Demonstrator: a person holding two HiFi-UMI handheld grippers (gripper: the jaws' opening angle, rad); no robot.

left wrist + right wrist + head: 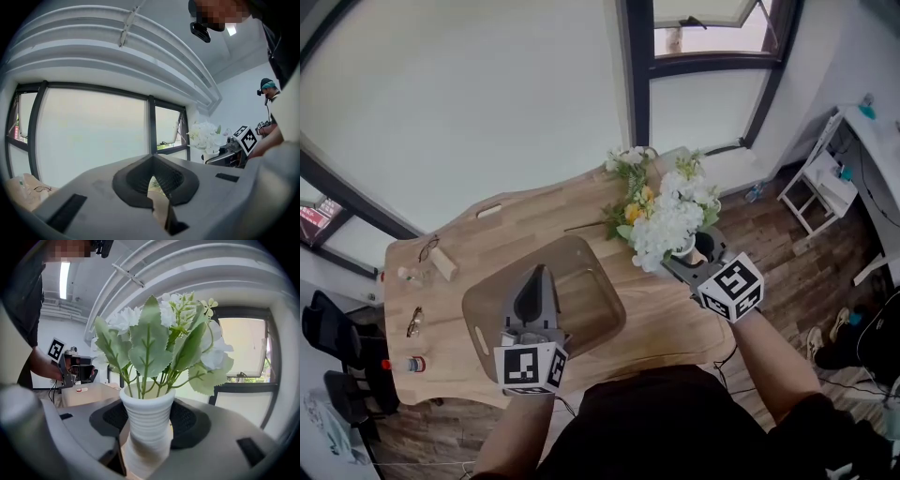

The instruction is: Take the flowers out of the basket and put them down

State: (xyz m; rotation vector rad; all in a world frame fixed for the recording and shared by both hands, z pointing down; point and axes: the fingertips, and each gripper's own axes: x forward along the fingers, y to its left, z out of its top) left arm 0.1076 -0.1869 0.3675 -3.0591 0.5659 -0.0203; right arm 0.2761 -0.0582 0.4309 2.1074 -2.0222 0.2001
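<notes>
My right gripper (694,251) is shut on a ribbed white vase (146,423) of white flowers (673,220), held above the wooden table's (675,323) right side. The leaves and blooms (159,338) fill the right gripper view. A second bunch with yellow blooms (634,187) lies on the table just behind it. The brown basket (591,305) sits mid-table with nothing visible inside. My left gripper (534,281) hovers over the basket's near left part, its jaws together and holding nothing. From the left gripper view the vase of flowers (205,137) shows at the right.
Along the table's left edge lie two pairs of glasses (427,248) (413,322), a small block (443,264) and a small bottle (412,364). A black chair (328,356) stands left of the table, and a white shelf (820,183) to the far right.
</notes>
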